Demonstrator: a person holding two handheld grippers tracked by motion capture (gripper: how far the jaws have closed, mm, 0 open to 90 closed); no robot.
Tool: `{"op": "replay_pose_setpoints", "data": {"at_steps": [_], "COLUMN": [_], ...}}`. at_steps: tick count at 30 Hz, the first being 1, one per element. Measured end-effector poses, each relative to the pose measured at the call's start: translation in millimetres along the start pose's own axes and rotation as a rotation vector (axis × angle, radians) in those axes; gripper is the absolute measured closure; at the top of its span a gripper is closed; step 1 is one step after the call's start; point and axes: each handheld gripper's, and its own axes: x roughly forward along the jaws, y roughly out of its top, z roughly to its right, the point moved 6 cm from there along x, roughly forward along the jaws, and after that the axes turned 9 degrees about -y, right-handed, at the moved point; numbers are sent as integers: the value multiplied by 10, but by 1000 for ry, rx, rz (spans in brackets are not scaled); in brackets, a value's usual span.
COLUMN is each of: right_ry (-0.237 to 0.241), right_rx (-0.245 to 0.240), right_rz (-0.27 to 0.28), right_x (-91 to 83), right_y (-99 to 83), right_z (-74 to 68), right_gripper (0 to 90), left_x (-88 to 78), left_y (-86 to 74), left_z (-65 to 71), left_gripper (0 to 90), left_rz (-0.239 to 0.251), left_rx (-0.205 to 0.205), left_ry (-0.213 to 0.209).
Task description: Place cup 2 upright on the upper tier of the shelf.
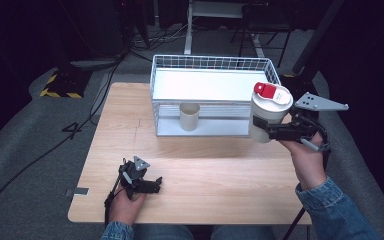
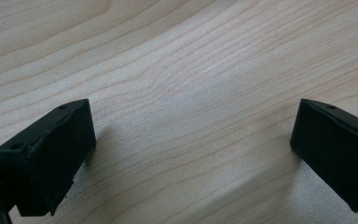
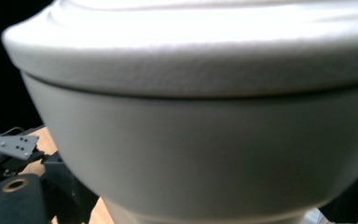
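A white tub [image 1: 270, 107] with a red flip cap on its lid hangs upright in the air at the right front corner of the wire basket [image 1: 210, 60]. My right gripper [image 1: 266, 131] is shut on the tub's lower body. In the right gripper view the tub [image 3: 214, 140] is very close and hides most of what lies behind it. My left gripper [image 1: 152, 184] rests low over the wooden table [image 1: 220, 175] near the front left. Its jaws stand wide apart over bare wood [image 2: 191, 149], with nothing between them.
A beige cup [image 1: 189, 116] stands upright behind the basket's front mesh, left of centre. The basket has a white floor and sits at the table's far side. Cables run over the grey floor at the left. A table frame and a chair stand beyond.
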Motion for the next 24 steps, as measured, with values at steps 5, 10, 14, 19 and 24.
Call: {"op": "replay_pose_setpoints", "data": {"at_steps": [5,10,14,19,24], "right_ry": [-13,-17,-33,-39,-46], "right_rx": [-8,9,18,14,11], "right_rz": [13,19,17,33,47], "right_x": [55,133,243,382,579], "right_y": [175,264,350,477,596], "right_z": [32,77,156,215,241], "right_gripper": [128,128,128,128,128], "left_x": [1,3,3,3,3], "left_y": [2,4,3,3,3], "left_z": [-1,-4,-4,-4,-4], "left_gripper": [5,5,6,5,5], "left_rz": [0,0,0,0,0], "left_rx": [-1,-2,-2,-2,-2], "left_ry": [0,2,2,2,2]}}
